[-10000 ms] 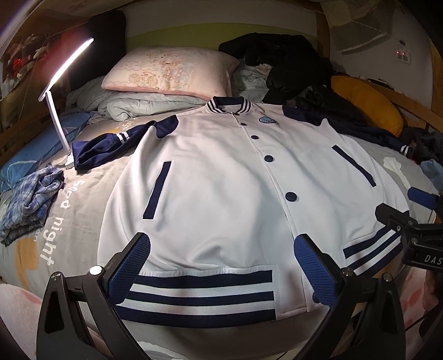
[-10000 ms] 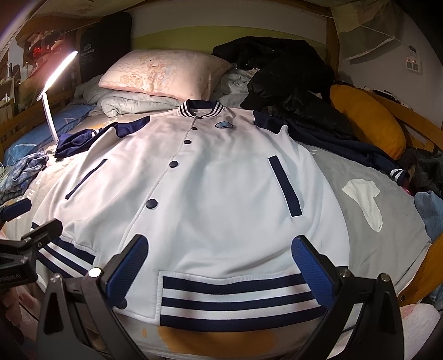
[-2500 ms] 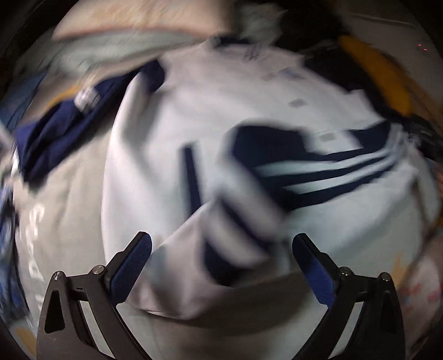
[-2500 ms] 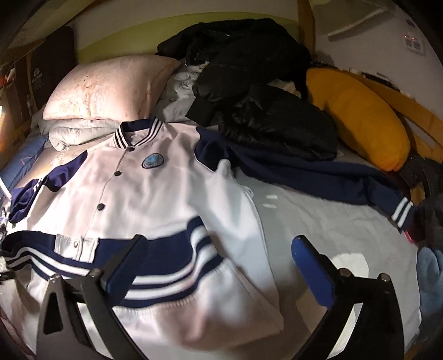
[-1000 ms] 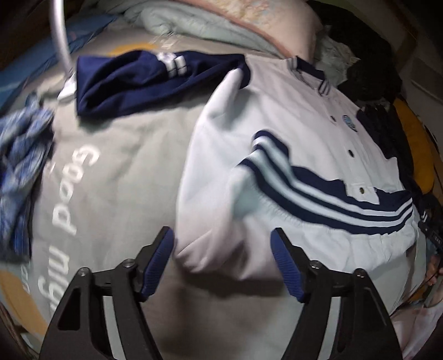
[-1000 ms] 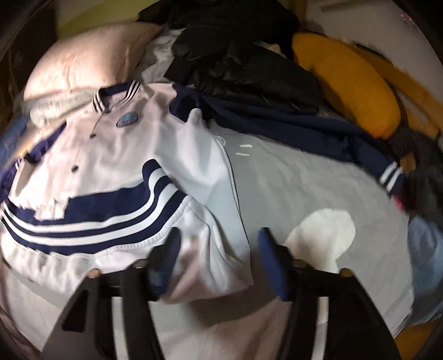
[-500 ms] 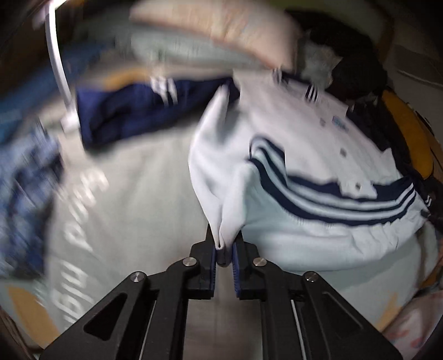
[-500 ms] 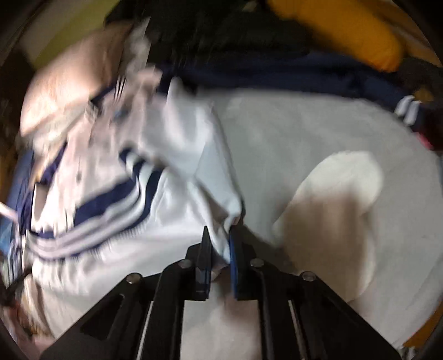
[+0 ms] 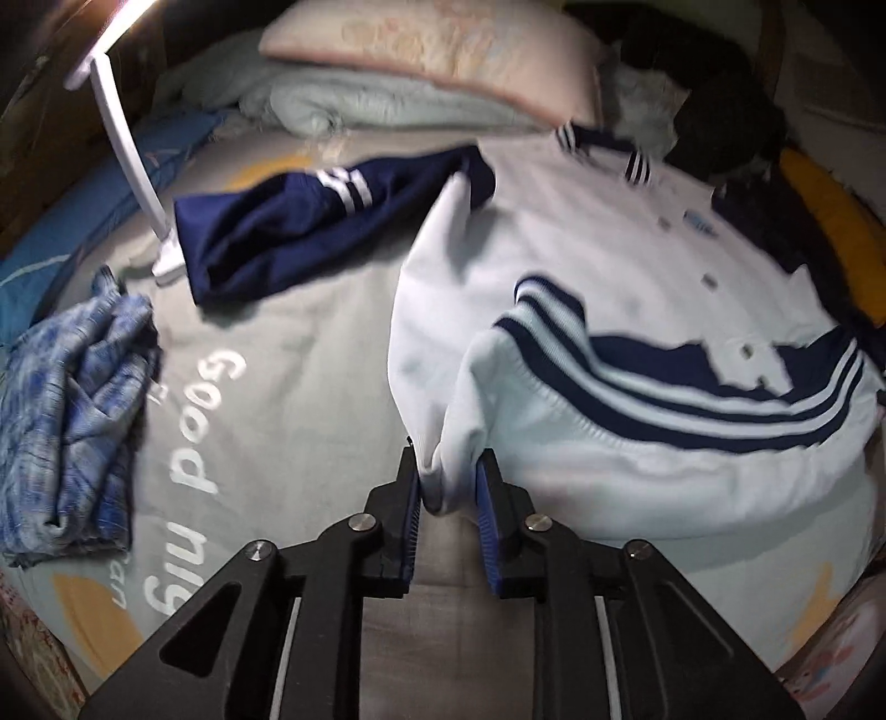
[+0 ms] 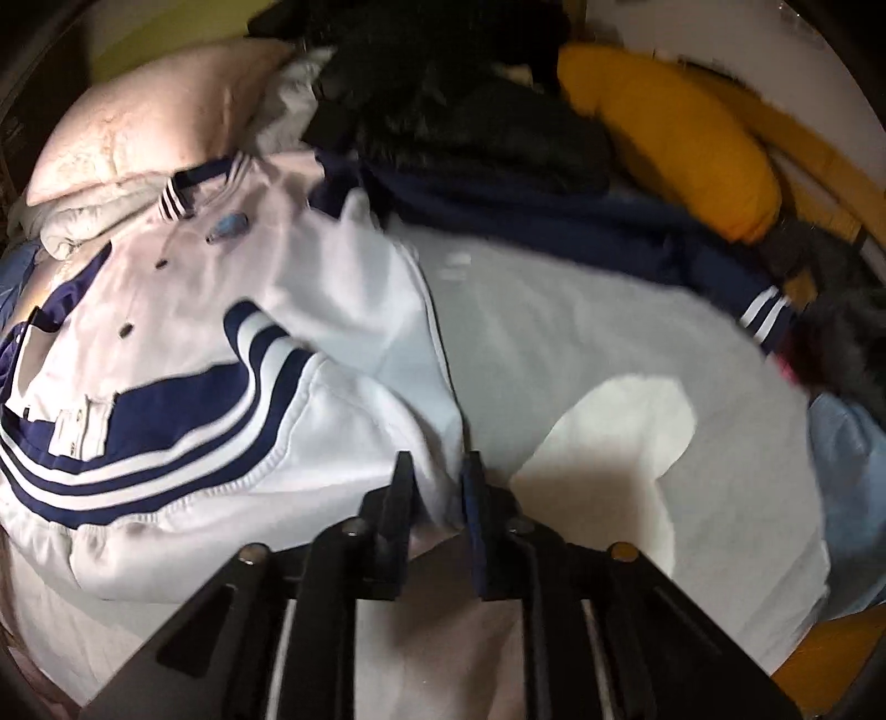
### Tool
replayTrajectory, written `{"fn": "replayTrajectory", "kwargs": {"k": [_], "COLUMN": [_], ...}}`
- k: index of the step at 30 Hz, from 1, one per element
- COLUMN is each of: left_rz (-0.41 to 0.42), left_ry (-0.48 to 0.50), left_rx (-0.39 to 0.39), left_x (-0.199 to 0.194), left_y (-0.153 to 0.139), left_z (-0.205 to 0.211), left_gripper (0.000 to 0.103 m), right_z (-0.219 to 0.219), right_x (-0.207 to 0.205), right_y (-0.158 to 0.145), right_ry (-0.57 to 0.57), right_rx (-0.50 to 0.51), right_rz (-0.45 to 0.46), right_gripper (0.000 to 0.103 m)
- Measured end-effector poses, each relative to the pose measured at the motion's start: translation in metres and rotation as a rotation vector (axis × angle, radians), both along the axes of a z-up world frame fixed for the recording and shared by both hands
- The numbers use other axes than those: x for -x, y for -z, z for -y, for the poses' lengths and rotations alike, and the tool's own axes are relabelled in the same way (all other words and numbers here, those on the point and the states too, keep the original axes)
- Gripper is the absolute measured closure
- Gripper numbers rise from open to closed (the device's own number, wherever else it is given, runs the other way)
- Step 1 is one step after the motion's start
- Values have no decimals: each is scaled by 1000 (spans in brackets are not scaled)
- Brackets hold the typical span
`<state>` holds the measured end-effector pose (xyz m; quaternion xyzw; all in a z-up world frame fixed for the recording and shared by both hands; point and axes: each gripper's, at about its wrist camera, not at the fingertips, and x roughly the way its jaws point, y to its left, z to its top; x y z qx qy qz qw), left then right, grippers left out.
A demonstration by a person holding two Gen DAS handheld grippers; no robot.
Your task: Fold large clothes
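A white varsity jacket (image 9: 581,266) with navy sleeves and a navy-striped hem lies on the bed, its hem (image 9: 692,382) folded up over the chest. My left gripper (image 9: 448,487) is shut on the jacket's folded lower left corner. My right gripper (image 10: 434,487) is shut on the folded lower right corner of the jacket (image 10: 183,288). One navy sleeve (image 9: 310,216) lies out to the left, the other sleeve (image 10: 609,243) out to the right.
A grey bedsheet (image 9: 266,360) with "Good night" print covers the bed. A crumpled blue cloth (image 9: 72,421) and a white lamp (image 9: 127,144) are at left. A pillow (image 9: 443,50), black clothes (image 10: 470,99) and an orange cushion (image 10: 675,138) lie behind.
Both grippers, open a second ago, have closed on the jacket's folded lower corners. The hem was folded up over the chest before that.
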<state>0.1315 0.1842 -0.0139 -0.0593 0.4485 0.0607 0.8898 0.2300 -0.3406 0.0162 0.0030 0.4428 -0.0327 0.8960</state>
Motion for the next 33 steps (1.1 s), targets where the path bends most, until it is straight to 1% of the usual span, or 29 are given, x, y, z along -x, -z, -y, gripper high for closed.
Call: {"fn": "replayTrajectory", "kwargs": {"k": [2, 4, 6, 7, 8, 9, 10, 12, 13, 14, 16, 18, 20, 22, 23, 24, 26, 27, 28, 30, 33], "left_rz": [36, 79, 134, 162, 187, 206, 220, 226, 223, 225, 219, 198, 172, 143, 128, 116, 89, 69, 49, 18, -7], "left_ry": [22, 36, 51, 64, 81, 100, 119, 145, 150, 154, 189, 226, 267, 316, 339, 357, 395, 423, 457, 507, 547], "left_rx": [-27, -65, -105, -113, -117, -120, -125, -145, -162, -177, -186, -190, -182, -178, -182, -189, -206, -214, -215, -247, -340], "left_x": [7, 8, 12, 16, 20, 22, 23, 23, 23, 23, 23, 20, 19, 18, 17, 17, 16, 15, 15, 15, 18], "left_y": [-7, -16, -28, -33, -39, -44, -46, -47, -45, -44, -40, -34, -27, -19, -15, -10, -1, 5, 11, 22, 35], "left_z": [1, 9, 18, 21, 25, 30, 35, 46, 51, 56, 66, 74, 83, 94, 100, 106, 119, 126, 133, 147, 167], "left_gripper": [82, 82, 78, 68, 58, 54, 49, 33, 17, 10, 10, 10, 10, 9, 8, 7, 5, 4, 4, 4, 4], "right_z": [-3, -9, -13, -15, -19, -25, -30, -41, -48, -53, -65, -78, -89, -102, -111, -121, -134, -141, -148, -158, -171], "right_x": [4, 12, 19, 20, 23, 23, 24, 27, 29, 30, 32, 36, 39, 42, 44, 45, 48, 49, 50, 53, 59], "right_y": [-6, -18, -28, -31, -35, -38, -40, -41, -40, -40, -37, -33, -27, -18, -12, -6, 4, 9, 13, 21, 32], "right_ry": [-17, -37, -51, -55, -64, -77, -93, -139, -168, -188, -230, -287, -333, -365, -394, -428, -475, -503, -527, -558, -614], "right_rx": [-1, 1, 10, 10, 4, -6, -16, -25, -18, -6, 24, 43, 56, 85, 108, 135, 168, 176, 181, 203, 254], "right_rz": [17, 68, 121, 139, 164, 183, 196, 206, 207, 207, 209, 209, 204, 205, 193, 176, 161, 152, 141, 133, 117], "right_gripper": [86, 86, 83, 78, 68, 64, 62, 61, 61, 61, 61, 59, 44, 38, 33, 30, 13, 8, 0, 0, 0]}}
